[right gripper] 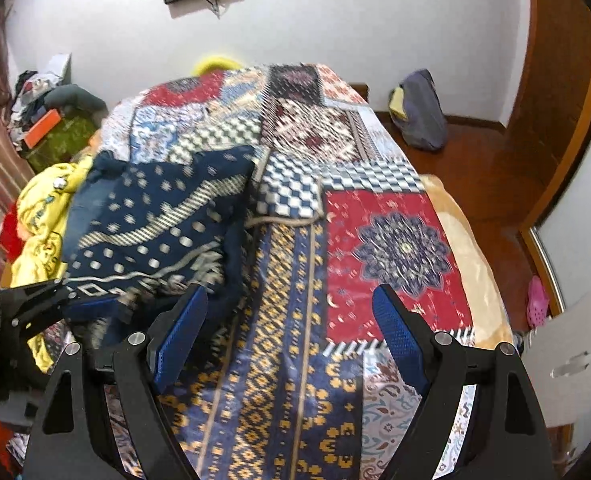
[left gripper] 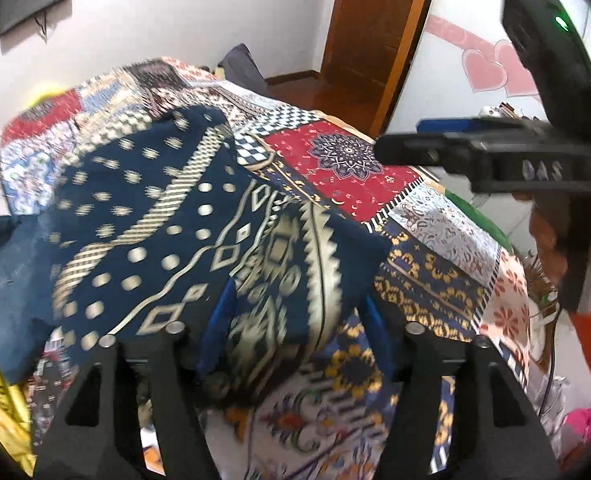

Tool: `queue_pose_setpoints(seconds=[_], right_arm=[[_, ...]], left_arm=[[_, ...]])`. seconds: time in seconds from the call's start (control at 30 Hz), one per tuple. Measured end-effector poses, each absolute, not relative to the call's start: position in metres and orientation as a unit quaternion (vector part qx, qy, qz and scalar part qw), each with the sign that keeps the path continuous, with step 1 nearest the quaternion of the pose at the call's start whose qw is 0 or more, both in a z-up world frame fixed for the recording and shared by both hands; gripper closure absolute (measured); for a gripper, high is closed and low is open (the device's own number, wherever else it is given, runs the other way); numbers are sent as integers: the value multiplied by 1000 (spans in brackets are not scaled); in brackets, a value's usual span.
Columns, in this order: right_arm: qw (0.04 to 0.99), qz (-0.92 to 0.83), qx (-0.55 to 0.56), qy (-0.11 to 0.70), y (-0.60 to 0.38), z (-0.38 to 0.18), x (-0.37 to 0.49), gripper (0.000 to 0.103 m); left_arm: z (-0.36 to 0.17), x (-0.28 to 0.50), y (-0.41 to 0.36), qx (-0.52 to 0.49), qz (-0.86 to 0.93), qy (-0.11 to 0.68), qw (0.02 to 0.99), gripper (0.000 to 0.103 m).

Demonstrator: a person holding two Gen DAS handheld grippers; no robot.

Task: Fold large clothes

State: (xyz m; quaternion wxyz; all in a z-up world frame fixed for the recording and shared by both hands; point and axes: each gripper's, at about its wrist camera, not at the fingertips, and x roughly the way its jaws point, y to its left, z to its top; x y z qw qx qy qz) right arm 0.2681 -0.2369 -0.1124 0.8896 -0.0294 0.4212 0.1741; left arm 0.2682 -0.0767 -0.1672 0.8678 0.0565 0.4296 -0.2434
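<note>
1. Garment point(left gripper: 167, 232): a navy cloth with cream dots, diamonds and zigzag bands, lying on the patchwork bedspread point(left gripper: 335, 160) toward the bed's left side, partly folded over itself and blurred in both views.
2. Left gripper point(left gripper: 295, 312): its blue pads sit either side of a bunched edge of the garment, and cloth fills the gap between them; the jaws look clamped on that fold, with the fabric draping over and hiding the left pad's tip.
3. Right gripper point(right gripper: 291, 320): jaws spread wide, nothing between the blue pads point(right gripper: 399, 336), held above the blue-and-gold striped panel of the bedspread, just beside the garment's near edge but not touching it.
4. In the left wrist view the right gripper shows at the right edge, black with a green light, held in a hand point(left gripper: 551, 240) with an orange sleeve.
5. In the right wrist view the left gripper shows at the left edge, at the garment's near corner.
6. Further out: a yellow cloth point(right gripper: 43, 220) lies left of the garment; a grey bag point(right gripper: 419, 112) stands on the wooden floor by the wall; a brown door point(left gripper: 371, 28) is beyond the bed.
</note>
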Motion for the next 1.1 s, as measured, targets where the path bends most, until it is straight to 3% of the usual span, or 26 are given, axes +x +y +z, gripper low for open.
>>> queue_pose_setpoints(seconds=[0.23, 0.33, 0.57, 0.7, 1.1], right_arm=[[886, 227, -52, 402, -191, -104, 261, 21], [880, 246, -70, 400, -168, -111, 258, 21], [848, 244, -120, 455, -139, -164, 264, 21], [841, 236, -122, 472, -155, -183, 263, 21], [857, 210, -111, 457, -184, -157, 277, 21]], left_arm=[[-135, 256, -26, 31, -186, 397, 898, 40], [-126, 260, -3, 33, -143, 378, 914, 31], [-167, 278, 29, 32, -82, 428, 899, 29], [-179, 271, 38, 17, -88, 433, 897, 20], [-157, 271, 47, 67, -59, 405, 910, 20]])
